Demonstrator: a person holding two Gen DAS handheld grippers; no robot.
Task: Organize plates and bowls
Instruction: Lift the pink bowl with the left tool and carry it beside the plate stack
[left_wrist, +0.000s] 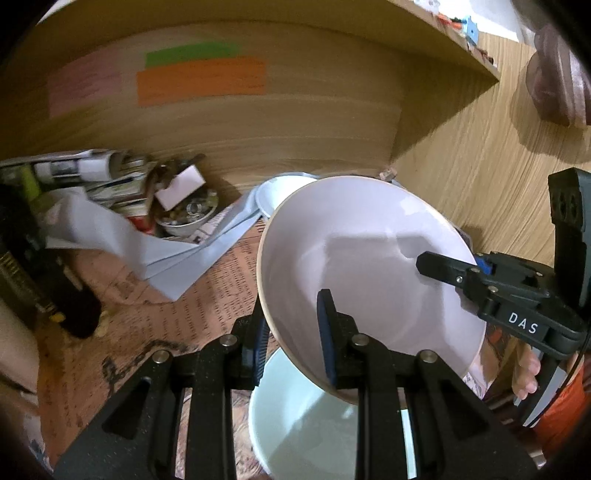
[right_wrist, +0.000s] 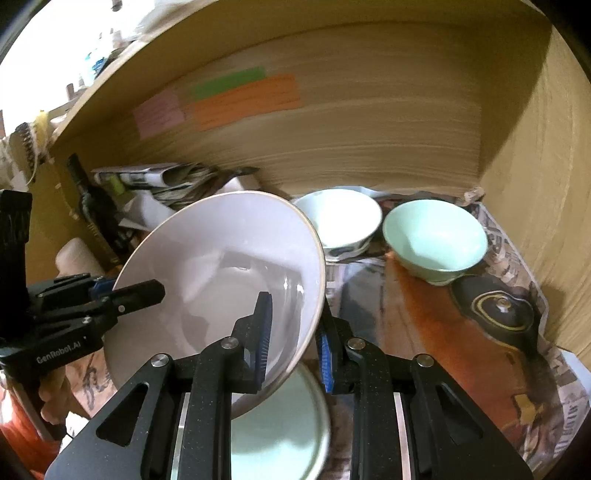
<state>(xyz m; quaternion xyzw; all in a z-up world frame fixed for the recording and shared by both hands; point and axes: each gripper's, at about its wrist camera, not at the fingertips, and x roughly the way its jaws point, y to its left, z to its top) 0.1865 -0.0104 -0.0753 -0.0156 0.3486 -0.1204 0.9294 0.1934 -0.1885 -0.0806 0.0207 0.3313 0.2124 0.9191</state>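
Bowls: white bowl (right_wrist: 221, 280) empty, green bowl (right_wrist: 436, 240) empty.

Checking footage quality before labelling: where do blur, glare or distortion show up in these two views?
Left wrist view: back panel and sticky notes smeared by motion, dark fisheye corners. Right wrist view: similar streaking, window blown out top left, small glare on the large bowl.

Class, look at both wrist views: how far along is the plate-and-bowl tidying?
Done: nothing looks stacked yet. In hand: the left gripper and right gripper both clamp the large white bowl's rim, above a pale green plate. Left: the mint bowl and white bowl stand apart on newspaper.
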